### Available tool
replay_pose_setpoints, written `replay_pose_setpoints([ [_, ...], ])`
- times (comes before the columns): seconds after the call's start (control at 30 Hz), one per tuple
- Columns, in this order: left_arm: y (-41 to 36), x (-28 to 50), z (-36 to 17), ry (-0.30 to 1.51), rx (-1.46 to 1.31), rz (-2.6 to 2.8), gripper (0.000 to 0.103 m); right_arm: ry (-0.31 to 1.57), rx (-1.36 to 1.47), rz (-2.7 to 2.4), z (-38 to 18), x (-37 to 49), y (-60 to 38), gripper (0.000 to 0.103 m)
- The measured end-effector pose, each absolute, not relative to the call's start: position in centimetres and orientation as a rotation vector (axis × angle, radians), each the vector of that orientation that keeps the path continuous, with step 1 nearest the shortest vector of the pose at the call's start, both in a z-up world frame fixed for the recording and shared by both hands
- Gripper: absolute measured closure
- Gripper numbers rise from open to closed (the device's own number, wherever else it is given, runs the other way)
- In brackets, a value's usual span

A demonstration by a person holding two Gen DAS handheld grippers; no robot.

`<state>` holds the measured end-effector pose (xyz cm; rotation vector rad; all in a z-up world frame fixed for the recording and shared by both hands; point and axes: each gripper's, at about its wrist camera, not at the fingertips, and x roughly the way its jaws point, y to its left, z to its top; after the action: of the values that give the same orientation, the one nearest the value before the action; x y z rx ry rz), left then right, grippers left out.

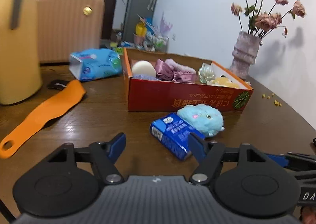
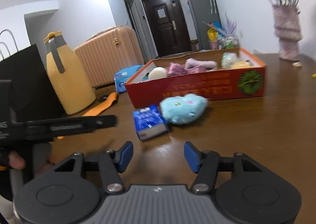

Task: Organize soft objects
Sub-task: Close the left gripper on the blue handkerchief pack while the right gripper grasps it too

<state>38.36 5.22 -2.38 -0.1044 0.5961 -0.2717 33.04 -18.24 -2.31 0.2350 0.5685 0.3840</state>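
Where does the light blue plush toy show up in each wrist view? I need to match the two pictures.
Left wrist view: the light blue plush toy lies right of centre on the table, in front of the red box, touching the dark blue pack on its left.
Right wrist view: the plush lies just right of centre, at the box's near wall.
Shared landmark: the red box directly behind it.
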Motion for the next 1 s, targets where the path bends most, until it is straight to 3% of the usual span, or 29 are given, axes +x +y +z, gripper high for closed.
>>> replay_pose_setpoints([
  [0.3,4.8,46.0,-3.3,0.698,-0.155,-0.376,0.035,0.622,0.331,0.438,-3.3,38.7,-15.6,0.060],
  [0.37,4.8,47.0,-3.9,0.736,-0.194,-0.387,0.055,0.630,0.356,0.438,-3.6,39.5,-15.6,0.064],
  [0.43,4.8,47.6,-4.6,0.781,-0.237,-0.412,0.065,0.631,0.386,0.418,-3.8,39.9,-16.1,0.069],
  [0.47,5.0,47.6,-4.8,0.786,-0.258,-0.420,0.065,0.634,0.411,0.404,-3.9,40.1,-16.5,0.072],
  [0.6,5.8,46.1,-5.3,0.795,-0.337,-0.420,0.072,0.645,0.439,0.374,-4.3,40.5,-17.7,0.083],
  [1.0,4.9,31.2,-6.2,0.805,-0.573,-0.395,0.078,0.667,0.255,0.408,-3.8,32.1,-19.6,0.085],
])
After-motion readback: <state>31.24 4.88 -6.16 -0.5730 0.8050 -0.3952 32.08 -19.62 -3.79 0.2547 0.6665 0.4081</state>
